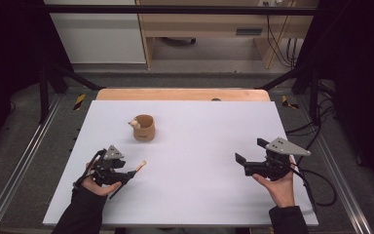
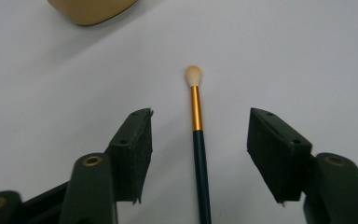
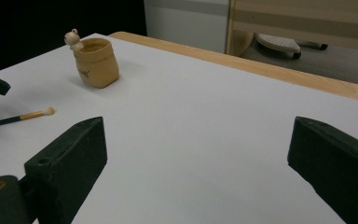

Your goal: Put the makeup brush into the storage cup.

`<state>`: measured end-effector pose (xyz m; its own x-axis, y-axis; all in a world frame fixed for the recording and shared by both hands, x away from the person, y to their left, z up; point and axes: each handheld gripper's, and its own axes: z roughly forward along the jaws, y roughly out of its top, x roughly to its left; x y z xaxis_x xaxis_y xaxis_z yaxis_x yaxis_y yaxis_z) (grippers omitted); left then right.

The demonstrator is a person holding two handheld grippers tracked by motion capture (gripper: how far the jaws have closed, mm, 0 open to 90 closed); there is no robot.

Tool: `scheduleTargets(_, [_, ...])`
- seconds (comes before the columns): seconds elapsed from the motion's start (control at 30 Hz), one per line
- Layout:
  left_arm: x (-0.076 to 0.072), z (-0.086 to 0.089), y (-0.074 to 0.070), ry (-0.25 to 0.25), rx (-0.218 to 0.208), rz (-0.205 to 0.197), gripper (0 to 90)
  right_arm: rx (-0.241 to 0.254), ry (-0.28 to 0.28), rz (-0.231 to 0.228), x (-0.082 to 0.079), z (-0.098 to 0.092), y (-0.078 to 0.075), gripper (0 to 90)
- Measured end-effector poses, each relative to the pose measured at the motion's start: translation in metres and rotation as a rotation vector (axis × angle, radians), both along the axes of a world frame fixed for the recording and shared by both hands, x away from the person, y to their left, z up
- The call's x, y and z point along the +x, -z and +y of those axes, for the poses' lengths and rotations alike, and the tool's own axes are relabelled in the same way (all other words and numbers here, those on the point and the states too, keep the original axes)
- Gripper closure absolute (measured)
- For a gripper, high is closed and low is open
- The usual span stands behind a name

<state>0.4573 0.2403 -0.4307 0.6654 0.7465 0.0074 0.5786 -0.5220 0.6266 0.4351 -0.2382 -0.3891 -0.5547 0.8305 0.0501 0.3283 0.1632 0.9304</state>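
A thin make-up brush (image 2: 196,107) with a dark handle, gold ferrule and pale tip lies flat on the white table sheet (image 1: 199,146). My left gripper (image 2: 199,137) is open at the near left, its jaws on either side of the handle without touching it. The brush tip (image 1: 142,165) points away toward the tan cup (image 1: 144,127), which carries a small pale figure on its rim. At the near right my right gripper (image 1: 250,151) hovers open, with nothing between its jaws. From that side, the right gripper (image 3: 198,154) view shows the cup (image 3: 96,62) and brush (image 3: 23,116) at far left.
The table's wooden far edge (image 1: 182,94) runs along the back. Black frame posts stand at both sides, and cables (image 1: 316,180) trail off the right edge. Beyond the table are a grey floor and a wooden cabinet (image 1: 209,24).
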Motion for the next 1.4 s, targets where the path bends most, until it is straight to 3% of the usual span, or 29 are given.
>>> scheduleTargets(0.17, [0.004,-0.002,-0.004,0.008,0.007,0.017,32.2,0.003,-0.001,0.0,0.0,0.0,0.0,5.1])
scheduleTargets(0.37, [0.013,-0.006,-0.009,0.023,0.048,0.023,25.4,0.0,-0.004,0.001,0.0,-0.001,0.0,5.1])
scheduleTargets(0.53, [0.018,-0.01,-0.012,0.028,0.055,0.023,24.1,-0.001,-0.003,-0.001,0.001,-0.001,0.0,5.1])
scheduleTargets(0.87, [0.028,-0.019,-0.006,0.062,0.165,0.08,26.6,0.003,-0.001,0.0,0.0,-0.001,-0.001,5.1])
scheduleTargets(1.17, [0.03,-0.02,0.003,0.071,0.22,0.112,33.1,-0.002,-0.002,0.0,0.001,-0.001,0.0,5.1])
scheduleTargets(1.4, [0.031,-0.023,0.011,0.088,0.247,0.151,44.9,-0.002,-0.002,0.006,0.001,-0.001,0.0,5.1])
